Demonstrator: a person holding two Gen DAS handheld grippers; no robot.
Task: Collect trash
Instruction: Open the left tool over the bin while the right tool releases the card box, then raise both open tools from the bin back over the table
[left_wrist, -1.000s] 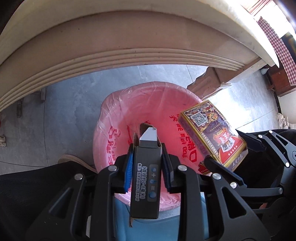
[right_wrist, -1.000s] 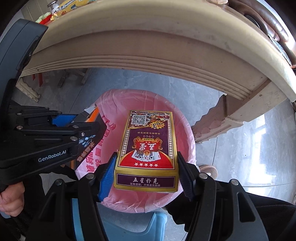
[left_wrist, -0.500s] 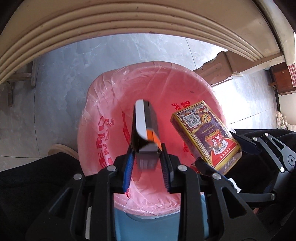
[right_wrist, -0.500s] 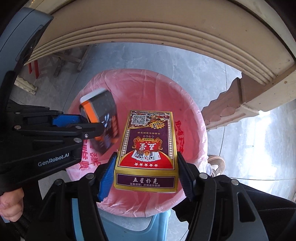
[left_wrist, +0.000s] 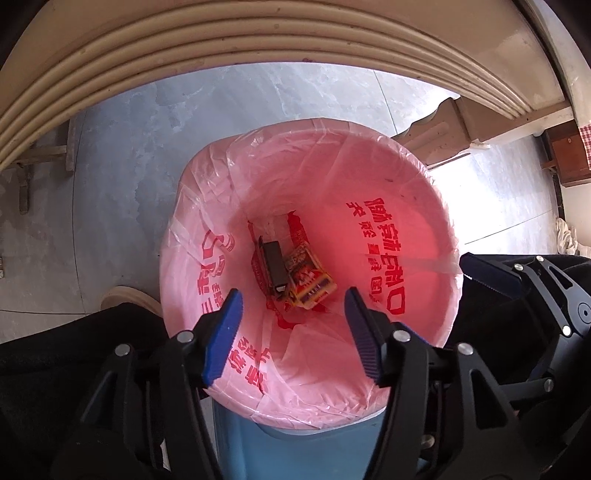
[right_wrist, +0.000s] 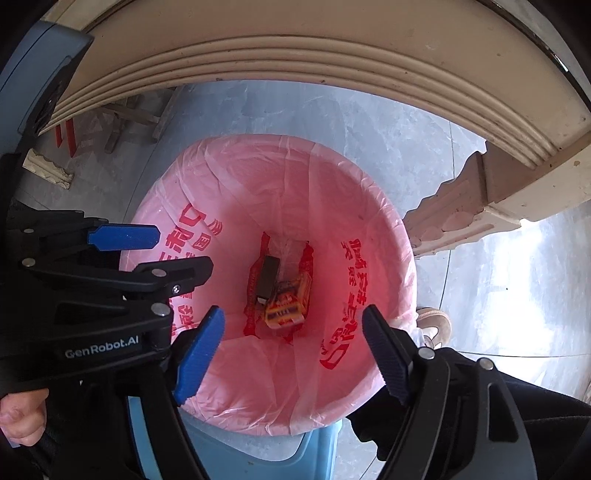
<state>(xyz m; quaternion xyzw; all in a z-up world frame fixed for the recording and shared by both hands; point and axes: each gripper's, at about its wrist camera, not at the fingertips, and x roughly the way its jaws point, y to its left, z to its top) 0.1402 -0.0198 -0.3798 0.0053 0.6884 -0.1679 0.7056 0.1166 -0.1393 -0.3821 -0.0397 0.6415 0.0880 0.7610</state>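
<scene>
At the bottom of the pink plastic bin liner printed with red characters (left_wrist: 369, 206) lie the two pieces of trash, touching: the slim dark grey carton (left_wrist: 275, 264) on the left and the red-and-gold playing-card box (left_wrist: 308, 275) on the right. A second ago each was clamped above the bin mouth, the carton in the left gripper (left_wrist: 291, 332) and the card box in the right gripper (right_wrist: 291, 350). Both sets of jaws have just been opening and now stand wide with nothing between them, so both drops look done and this pair of items counts as collected.

The liner is folded over the rim of a pale blue plastic bin (left_wrist: 295, 450), which stands on the grey stone floor (left_wrist: 129, 147). Both grippers hang over the near side of the opening, pointing down, close beside each other, so lifting out together risks a knock between them. On the far side, the cream moulded edge of the desk (left_wrist: 258, 40) overhangs the bin, with its carved leg (right_wrist: 461, 206) at the right; rising towards the far side would meet that edge. A beige shoe (right_wrist: 434, 325) rests on the floor just right of the bin.
</scene>
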